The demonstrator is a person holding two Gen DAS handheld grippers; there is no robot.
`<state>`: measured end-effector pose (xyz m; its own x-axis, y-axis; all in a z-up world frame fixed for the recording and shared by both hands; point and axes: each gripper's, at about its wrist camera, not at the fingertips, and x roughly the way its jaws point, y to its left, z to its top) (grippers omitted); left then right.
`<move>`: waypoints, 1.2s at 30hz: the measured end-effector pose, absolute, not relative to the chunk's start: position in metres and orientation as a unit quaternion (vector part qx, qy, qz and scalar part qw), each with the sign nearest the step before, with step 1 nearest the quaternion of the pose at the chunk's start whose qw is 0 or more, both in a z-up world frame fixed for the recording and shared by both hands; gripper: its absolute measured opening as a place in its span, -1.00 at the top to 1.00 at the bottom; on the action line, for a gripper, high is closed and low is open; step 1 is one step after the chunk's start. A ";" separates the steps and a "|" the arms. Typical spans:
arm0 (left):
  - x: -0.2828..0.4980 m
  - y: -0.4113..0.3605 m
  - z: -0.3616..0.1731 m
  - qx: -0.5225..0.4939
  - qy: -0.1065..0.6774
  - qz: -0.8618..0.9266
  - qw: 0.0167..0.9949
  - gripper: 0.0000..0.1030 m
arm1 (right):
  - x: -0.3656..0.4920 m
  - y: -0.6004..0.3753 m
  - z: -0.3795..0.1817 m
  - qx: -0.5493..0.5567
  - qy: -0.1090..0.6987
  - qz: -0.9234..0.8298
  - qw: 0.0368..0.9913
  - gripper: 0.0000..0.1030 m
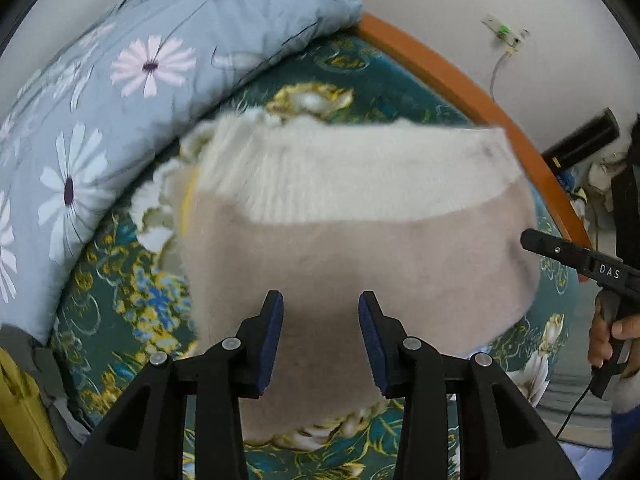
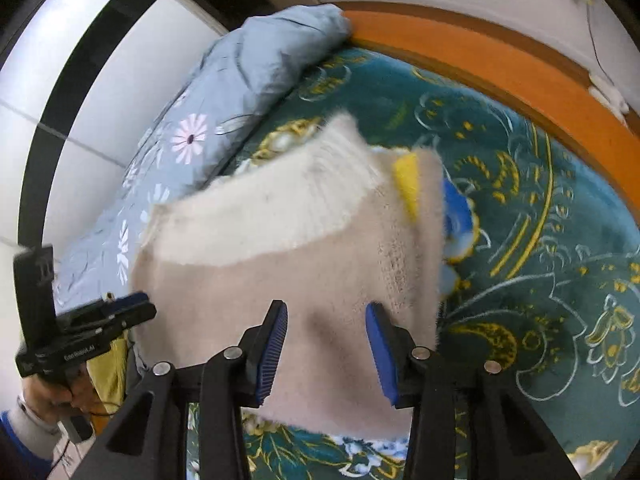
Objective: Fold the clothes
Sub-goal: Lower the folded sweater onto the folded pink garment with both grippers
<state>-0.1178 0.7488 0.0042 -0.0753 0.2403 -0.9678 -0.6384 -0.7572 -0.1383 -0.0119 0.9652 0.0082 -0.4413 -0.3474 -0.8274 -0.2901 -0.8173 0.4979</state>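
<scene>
Nearest in the left wrist view, the left tool (image 1: 321, 336) stands with its blue-padded jaws parted, nothing between the pads; they hang above the near part of the fluffy beige knitted sweater (image 1: 360, 264). The right tool (image 2: 326, 344) is likewise released, its ribbed blue pads apart over the same garment (image 2: 280, 312) and pressing on nothing. Each tool shows at the edge of the other's view, held in a hand (image 1: 612, 340).

The sweater lies on the bed, on a dark green bedspread with yellow and white flowers (image 1: 120, 308), already gathered into a compact bundle: beige body nearest, a cream ribbed band (image 1: 352, 176) across its far side, with a yellow patch (image 2: 408, 184) and a bit of blue showing at one edge in the right view. Motion blur softens its outline, so I cannot tell how many layers lie there.

By the look of it the knit is light, soft and limp, with a fuzzy nap that should not slip between ribbed pads. It will sag and stretch if lifted by a single layer, so the firmer ribbed band or a doubled edge at the two side corners seems the better hold, one tool each.

Beyond lie a pale blue quilt printed with daisies (image 1: 120, 80), an orange wooden bed rail (image 1: 460, 80) and a white wall (image 1: 480, 0).
</scene>
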 end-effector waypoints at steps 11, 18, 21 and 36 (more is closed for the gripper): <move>-0.124 0.753 -0.031 -0.631 0.156 0.702 0.292 0.22 | -0.019 0.972 -0.023 0.544 -0.340 -0.767 -0.012 0.18; -0.131 0.756 -0.042 -0.651 0.152 0.693 0.269 0.22 | -0.027 0.967 -0.027 0.552 -0.338 -0.762 -0.026 0.13; -0.133 0.759 -0.045 -0.663 0.159 0.687 0.253 0.22 | -0.029 0.962 -0.023 0.558 -0.331 -0.760 -0.034 0.13; -0.112 0.689 -0.007 -0.694 0.059 0.689 0.200 0.11 | 0.068 0.887 0.002 0.581 -0.324 -0.747 0.002 0.09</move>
<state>-0.1116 0.6895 -0.0072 0.0424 0.1937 -0.9801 -0.3573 -0.9132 -0.1959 0.0680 0.8871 0.0015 -0.3260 -0.3789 -0.8661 -0.3729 -0.7903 0.4861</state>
